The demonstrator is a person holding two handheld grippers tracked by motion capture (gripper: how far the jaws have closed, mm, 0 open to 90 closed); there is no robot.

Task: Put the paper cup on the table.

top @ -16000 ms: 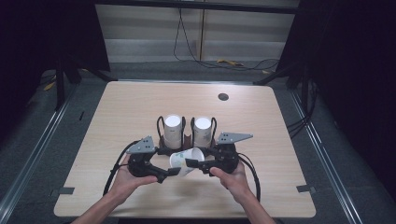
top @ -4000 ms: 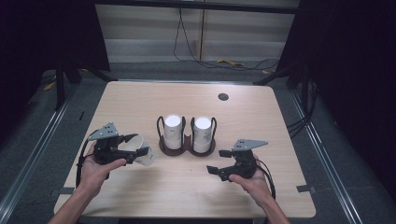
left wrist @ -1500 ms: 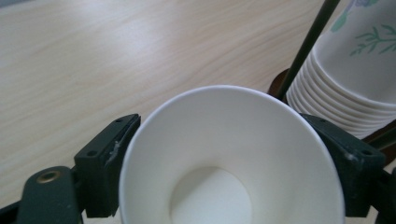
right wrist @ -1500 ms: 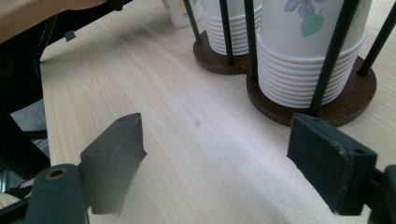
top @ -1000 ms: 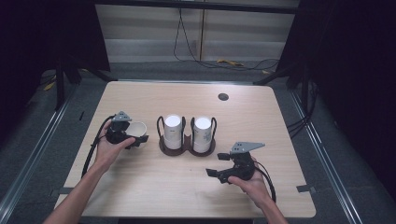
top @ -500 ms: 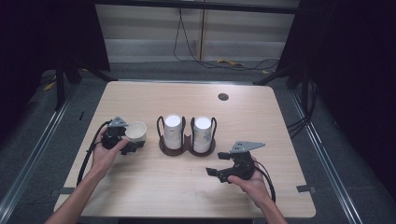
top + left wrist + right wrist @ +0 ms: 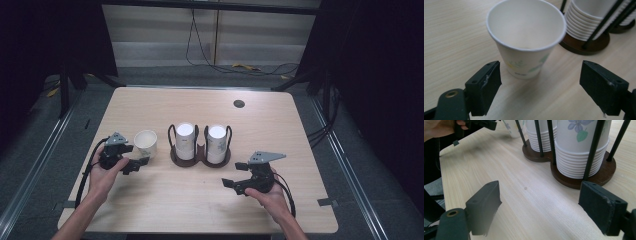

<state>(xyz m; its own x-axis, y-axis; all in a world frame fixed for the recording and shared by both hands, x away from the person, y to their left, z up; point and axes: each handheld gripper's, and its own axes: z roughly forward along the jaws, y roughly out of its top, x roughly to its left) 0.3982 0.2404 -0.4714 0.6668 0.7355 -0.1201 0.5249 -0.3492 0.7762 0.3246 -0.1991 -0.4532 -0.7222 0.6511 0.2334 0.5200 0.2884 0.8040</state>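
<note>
Paper cup (image 7: 146,143) stands upright on the table (image 7: 280,125), toward its left edge, just left of the cup holder (image 7: 200,155) with its two cup stacks. We see our left gripper (image 7: 134,165) just on the near side of the cup, jaws wide apart, gripping nothing; cup sits beyond the pads (image 7: 485,85), not between them. Right gripper (image 7: 234,184) near the front edge, right of centre, jaws spread wide, empty.
</note>
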